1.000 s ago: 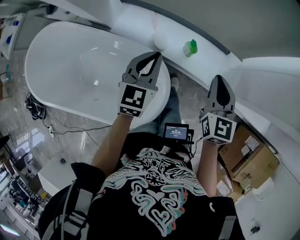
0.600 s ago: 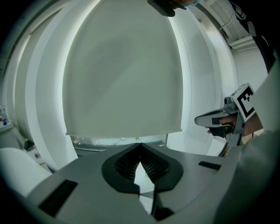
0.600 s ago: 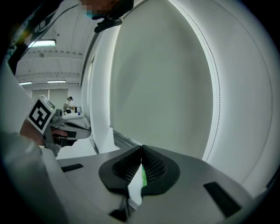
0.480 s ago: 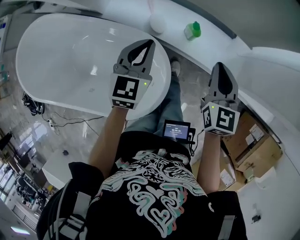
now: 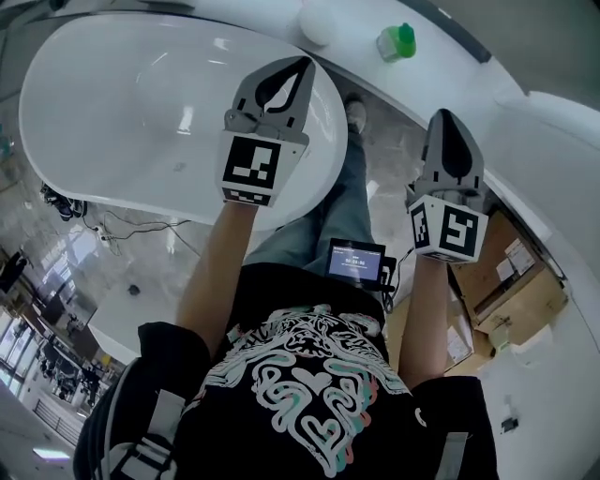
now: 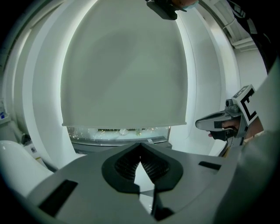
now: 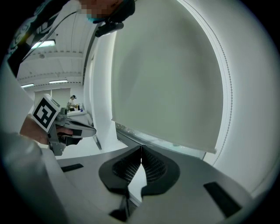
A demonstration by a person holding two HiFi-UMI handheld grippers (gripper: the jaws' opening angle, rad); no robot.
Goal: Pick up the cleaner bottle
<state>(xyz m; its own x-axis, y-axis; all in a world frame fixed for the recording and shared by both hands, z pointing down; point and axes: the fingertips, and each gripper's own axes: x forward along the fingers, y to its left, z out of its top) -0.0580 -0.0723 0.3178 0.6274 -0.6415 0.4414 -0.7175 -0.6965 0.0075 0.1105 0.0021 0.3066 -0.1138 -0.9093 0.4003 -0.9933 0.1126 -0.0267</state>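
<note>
The cleaner bottle, pale with a green cap, stands on the white ledge at the top of the head view. My left gripper is held over the end of the white bathtub, left of and below the bottle, jaws shut and empty. My right gripper is raised below and right of the bottle, also shut with nothing in it. In the left gripper view the jaw tips meet; the right gripper view shows its tips together too. Neither gripper view shows the bottle.
A round white object sits on the ledge left of the bottle. Cardboard boxes lie on the floor at the right. Cables trail on the marble floor left of the tub. A grey roller blind fills both gripper views.
Both grippers have sunk lower and stayed shut. In the head view the bottle and ledge have shifted up and to the right, and the tub fills more of the left.
</note>
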